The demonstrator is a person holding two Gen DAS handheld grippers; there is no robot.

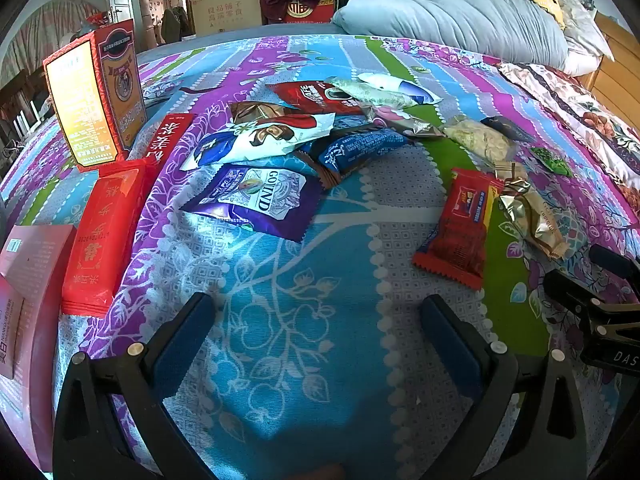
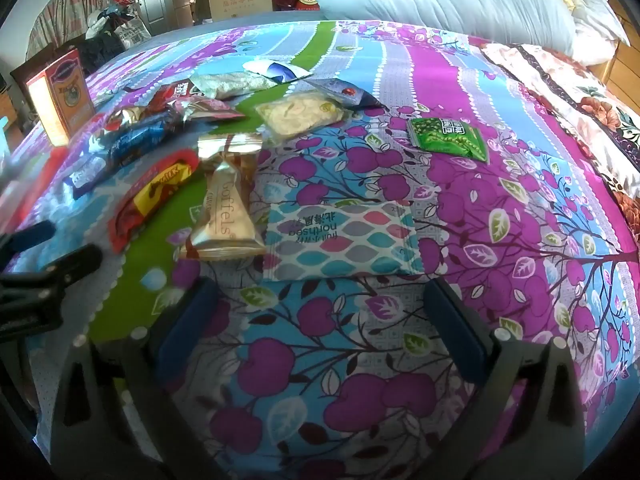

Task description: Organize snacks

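Note:
Several snack packets lie scattered on a patterned bedsheet (image 1: 288, 312). In the left wrist view my left gripper (image 1: 316, 336) is open and empty above the sheet, with a purple GOVIND packet (image 1: 256, 200) ahead and a red packet (image 1: 460, 224) ahead right. In the right wrist view my right gripper (image 2: 320, 320) is open and empty, just short of a teal-patterned northsea packet (image 2: 344, 240). A gold Loffels packet (image 2: 224, 212), a red-yellow packet (image 2: 152, 196) and a green pea packet (image 2: 448, 138) lie around it. The right gripper also shows at the left wrist view's right edge (image 1: 600, 312).
A tall red box (image 1: 96, 92) stands at the far left, with flat red boxes (image 1: 108, 236) and a pink box (image 1: 28, 280) beside it. A blue-grey duvet (image 1: 460, 16) and pillows lie at the bed's head. Cardboard boxes stand behind the bed.

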